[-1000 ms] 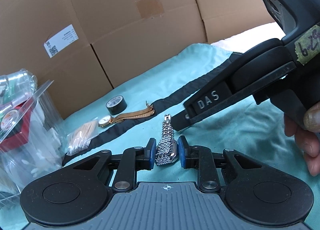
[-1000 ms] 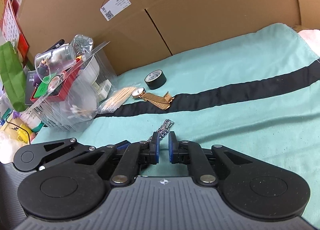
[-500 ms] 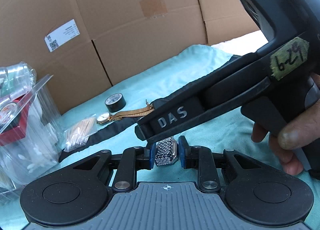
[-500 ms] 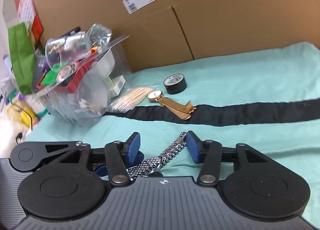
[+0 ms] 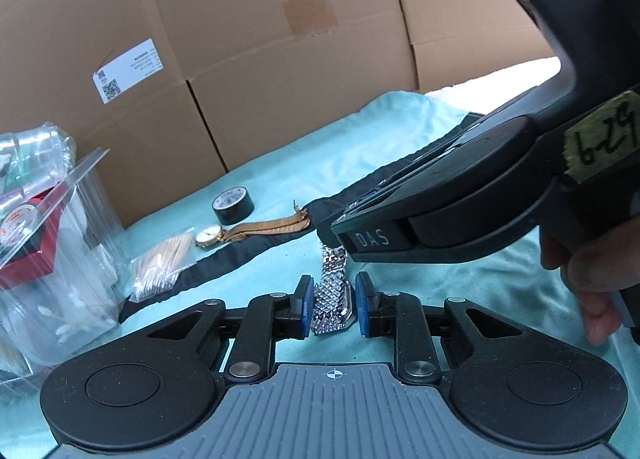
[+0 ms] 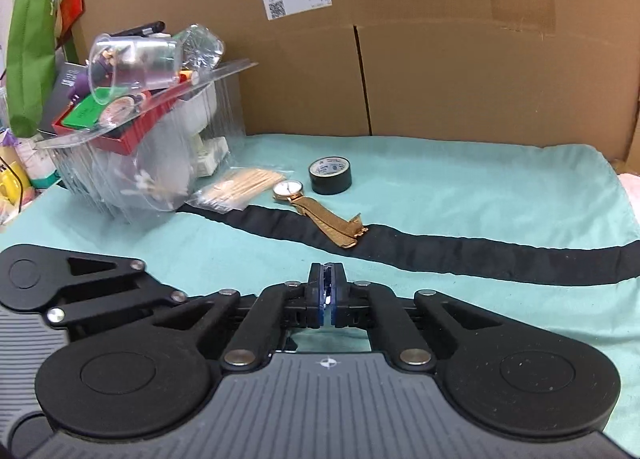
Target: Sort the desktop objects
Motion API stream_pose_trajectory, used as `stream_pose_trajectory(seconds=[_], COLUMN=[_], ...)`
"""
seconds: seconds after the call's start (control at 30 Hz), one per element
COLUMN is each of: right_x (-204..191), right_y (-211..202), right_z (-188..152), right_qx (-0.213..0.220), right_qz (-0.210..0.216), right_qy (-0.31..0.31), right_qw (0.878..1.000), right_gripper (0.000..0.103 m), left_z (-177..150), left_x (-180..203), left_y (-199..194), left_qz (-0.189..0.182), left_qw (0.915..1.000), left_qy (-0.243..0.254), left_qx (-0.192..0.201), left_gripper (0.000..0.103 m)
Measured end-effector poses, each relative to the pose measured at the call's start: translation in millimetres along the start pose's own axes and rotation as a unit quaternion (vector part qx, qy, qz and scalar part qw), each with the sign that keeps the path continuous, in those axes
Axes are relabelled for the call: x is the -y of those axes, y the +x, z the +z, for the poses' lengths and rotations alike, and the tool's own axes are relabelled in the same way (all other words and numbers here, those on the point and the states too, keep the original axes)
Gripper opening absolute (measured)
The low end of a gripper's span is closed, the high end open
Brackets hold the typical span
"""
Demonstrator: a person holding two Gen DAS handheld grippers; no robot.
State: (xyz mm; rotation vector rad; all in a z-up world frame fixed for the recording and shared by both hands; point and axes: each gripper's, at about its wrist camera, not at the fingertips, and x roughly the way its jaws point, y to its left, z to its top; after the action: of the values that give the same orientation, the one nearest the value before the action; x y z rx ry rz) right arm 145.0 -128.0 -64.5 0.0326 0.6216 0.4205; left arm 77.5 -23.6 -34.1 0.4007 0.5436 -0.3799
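The left gripper [image 5: 331, 305] clenches a silver mesh watch [image 5: 332, 305] between its blue pads, its jaws closing a touch tighter. The band [image 5: 331, 259] runs toward 12 o'clock, where its far end passes under the right gripper [image 6: 327, 293], which is clamped tight with a sliver of something shiny in the slit; whether that is the band cannot be told. On the teal cloth [image 6: 460, 195], toward 11 o'clock from those jaws, lie a gold watch [image 6: 316, 207], a tape roll [image 6: 330, 175], and a toothpick bag [image 6: 240, 187].
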Motion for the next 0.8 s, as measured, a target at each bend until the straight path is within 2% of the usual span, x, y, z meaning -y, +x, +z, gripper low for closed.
stream_pose_trajectory(seconds=[0.03, 0.3, 0.53, 0.6, 0.67, 0.7, 0.73, 0.8], right_x=[-1, -1, 2, 6, 15, 22, 28, 39], right_y=[-2, -24, -26, -26, -25, -23, -20, -16], right_z=[0, 5, 0, -6, -11, -13, -16, -23], right_qx=[0.0, 0.029, 0.013, 0.004, -0.005, -0.019, -0.031, -0.046], right_qz=[0.0, 0.006, 0.013, 0.03, 0.062, 0.088, 0.11, 0.137], right_qy=[0.0, 0.02, 0.039, 0.064, 0.116, 0.15, 0.183, 0.244], right_qw=[1.0, 0.999, 0.999, 0.997, 0.991, 0.985, 0.976, 0.959], right_gripper=[0.0, 0.0, 0.0, 0.0, 0.001, 0.004, 0.005, 0.007], left_z=[0, 2, -2, -4, -5, -5, -5, -4], left_x=[0, 1, 1, 1, 0, -1, -3, -5], left_y=[-1, -15, -23, -26, -29, -30, -31, -33], left_qz=[-0.001, 0.006, 0.012, 0.013, 0.014, 0.014, 0.016, 0.017], left_qw=[1.0, 0.9999, 0.9999, 0.9999, 0.9998, 0.9997, 0.9997, 0.9996], left_qy=[-0.002, -0.001, 0.002, 0.001, 0.002, 0.001, -0.002, -0.002], left_qx=[0.001, 0.013, 0.011, 0.011, 0.015, 0.018, 0.02, 0.022], left_gripper=[0.016, 0.016, 0.016, 0.016, 0.016, 0.015, 0.007, 0.0])
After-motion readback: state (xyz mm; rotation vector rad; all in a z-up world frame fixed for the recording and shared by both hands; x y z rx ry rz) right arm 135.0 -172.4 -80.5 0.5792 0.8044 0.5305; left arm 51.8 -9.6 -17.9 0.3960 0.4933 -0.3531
